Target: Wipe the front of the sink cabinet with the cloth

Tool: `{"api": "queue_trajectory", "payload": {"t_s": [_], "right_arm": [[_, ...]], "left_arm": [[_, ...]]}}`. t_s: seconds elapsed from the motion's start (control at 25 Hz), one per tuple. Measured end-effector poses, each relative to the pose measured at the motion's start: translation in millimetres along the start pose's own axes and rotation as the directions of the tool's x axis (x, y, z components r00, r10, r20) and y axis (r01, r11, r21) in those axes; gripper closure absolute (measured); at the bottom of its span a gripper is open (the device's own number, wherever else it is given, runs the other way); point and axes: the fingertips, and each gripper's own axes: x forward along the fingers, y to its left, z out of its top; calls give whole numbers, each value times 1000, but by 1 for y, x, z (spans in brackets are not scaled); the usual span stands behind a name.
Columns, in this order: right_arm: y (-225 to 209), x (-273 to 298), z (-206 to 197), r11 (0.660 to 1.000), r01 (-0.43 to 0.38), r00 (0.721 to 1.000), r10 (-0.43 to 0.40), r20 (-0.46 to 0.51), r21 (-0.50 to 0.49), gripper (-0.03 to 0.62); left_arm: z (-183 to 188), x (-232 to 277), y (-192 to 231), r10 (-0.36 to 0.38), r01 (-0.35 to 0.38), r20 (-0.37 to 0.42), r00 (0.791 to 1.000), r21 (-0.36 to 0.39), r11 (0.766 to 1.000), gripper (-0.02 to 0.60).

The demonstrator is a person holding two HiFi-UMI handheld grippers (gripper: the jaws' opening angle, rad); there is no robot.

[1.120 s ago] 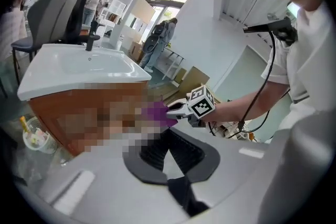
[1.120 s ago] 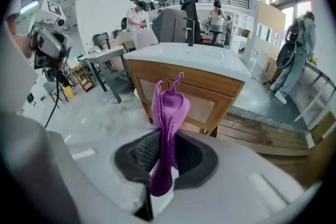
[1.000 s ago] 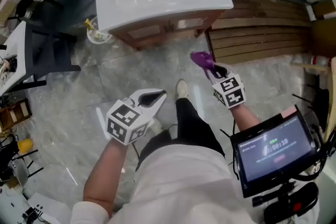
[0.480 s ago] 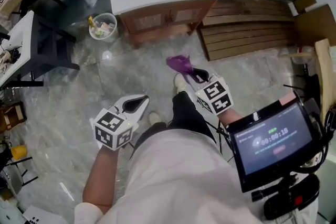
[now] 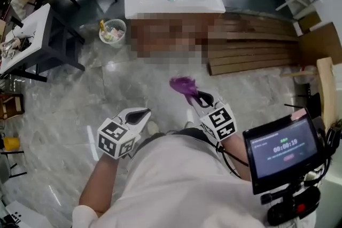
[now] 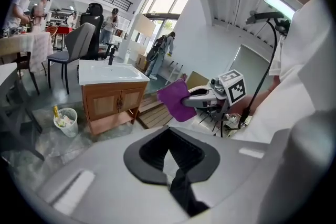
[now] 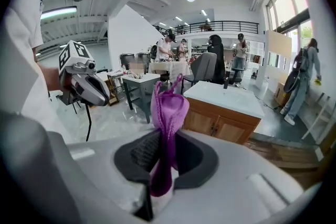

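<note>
2 grippers hang low in front of the person, well apart from the sink cabinet, which stands across a stretch of marble floor. The right gripper has its jaws pinched tight on the purple cloth; in the right gripper view the cloth is caught by its lower end and stands up in a gathered fold, so most of the fabric stays free beyond the jaws as a wiping face. That gripper points toward the cabinet's wooden doors, which suits carrying the cloth straight to them. The left gripper has its jaws closed together with nothing between them; it sits off to the side, probably just keeping clear. A small waste bin stands just beside the cabinet's left end, and wooden slats lie on the floor at its right. No wiping has begun: I judge the approach as the step in hand, needing a step forward and a lowering of the cloth to door height.
</note>
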Motion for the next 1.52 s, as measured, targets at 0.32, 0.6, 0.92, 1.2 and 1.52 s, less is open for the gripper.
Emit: {"api": "queue_trajectory", "payload": {"t_s": [0.32,0.6,0.92,1.2,1.52], "right_arm": [[-57,-92,-30,999,-25,998,26,52,-35,539],[-100,-149,-52,998,-37,996,41,73,-59,540],[-93,-142,-55,995,-66,992,73,98,-76,539],[-79,-136,-44,990,-85,990,96,105,-109,539],[-76,-134,-41,988,-95,988,109,112,-123,539]], "left_arm": [[37,63,-90,53,-52,65,997,-18,999,574],[56,114,-155,51,-50,53,997,-9,999,574],[44,118,-151,76,-76,39,996,6,997,574],[42,109,-143,82,-83,35,996,9,997,574],[43,111,-139,89,-89,39,995,14,996,574]]}}
